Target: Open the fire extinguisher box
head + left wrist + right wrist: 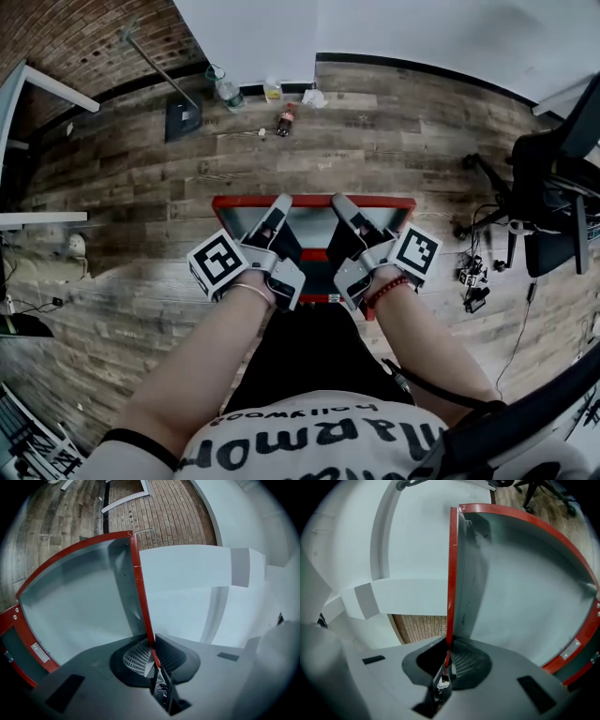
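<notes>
The red fire extinguisher box [394,202] lies on the wooden floor [131,178], directly in front of the person. The left gripper [151,654] is clenched on the red door edge [139,597], and the right gripper [446,656] is clamped on the same frame. A grey panel [525,588] lies beside each grip. Bottles [284,120] stand near the wall, and an office chair [553,187] is at right.

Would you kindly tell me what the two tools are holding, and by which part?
The left tool and right tool each pinch the fire extinguisher box lid by its thin red frame edge.
</notes>
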Demonstrator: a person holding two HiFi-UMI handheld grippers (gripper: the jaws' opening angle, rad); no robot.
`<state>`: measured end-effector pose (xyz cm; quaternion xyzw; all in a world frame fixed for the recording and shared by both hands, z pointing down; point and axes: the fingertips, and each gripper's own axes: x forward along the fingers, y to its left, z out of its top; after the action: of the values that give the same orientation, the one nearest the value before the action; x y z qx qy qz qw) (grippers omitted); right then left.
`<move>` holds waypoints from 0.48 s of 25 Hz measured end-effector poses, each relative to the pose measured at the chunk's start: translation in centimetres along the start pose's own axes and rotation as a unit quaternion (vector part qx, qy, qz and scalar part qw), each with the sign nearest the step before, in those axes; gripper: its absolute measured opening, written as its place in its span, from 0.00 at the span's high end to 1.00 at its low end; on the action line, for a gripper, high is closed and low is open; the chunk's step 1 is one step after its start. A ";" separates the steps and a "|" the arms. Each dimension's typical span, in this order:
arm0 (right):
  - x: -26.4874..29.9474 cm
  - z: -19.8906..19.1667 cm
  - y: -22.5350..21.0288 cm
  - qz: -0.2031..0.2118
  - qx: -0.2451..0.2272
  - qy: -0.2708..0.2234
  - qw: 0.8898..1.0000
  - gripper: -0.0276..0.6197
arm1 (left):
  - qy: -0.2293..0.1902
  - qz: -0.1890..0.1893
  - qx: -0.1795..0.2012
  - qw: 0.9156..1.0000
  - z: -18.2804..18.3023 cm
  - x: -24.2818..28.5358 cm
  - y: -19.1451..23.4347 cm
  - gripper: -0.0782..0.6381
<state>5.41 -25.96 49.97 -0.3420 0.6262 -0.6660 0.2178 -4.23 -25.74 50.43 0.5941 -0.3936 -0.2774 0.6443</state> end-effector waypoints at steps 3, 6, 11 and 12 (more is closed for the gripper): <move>0.3 0.2 -0.2 -0.002 0.000 0.000 1.000 0.91 | -0.001 -0.003 -0.012 1.000 0.1 0.3 0.1 0.85; 0.9 0.5 -0.4 -0.004 -0.001 0.005 1.000 0.91 | -0.009 -0.025 -0.016 1.000 0.6 1.0 -0.4 0.84; 1.5 1.0 -0.6 -0.001 -0.002 0.010 1.000 0.91 | -0.011 -0.025 -0.018 0.999 1.0 1.6 -0.2 0.84; 1.5 1.0 -0.6 0.000 -0.003 0.011 1.000 0.91 | -0.011 -0.025 -0.018 0.999 1.0 1.7 -0.1 0.84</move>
<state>5.20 -27.64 50.85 -0.3355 0.6304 -0.6678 0.2101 -4.12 -27.68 50.58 0.5888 -0.3803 -0.3074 0.6436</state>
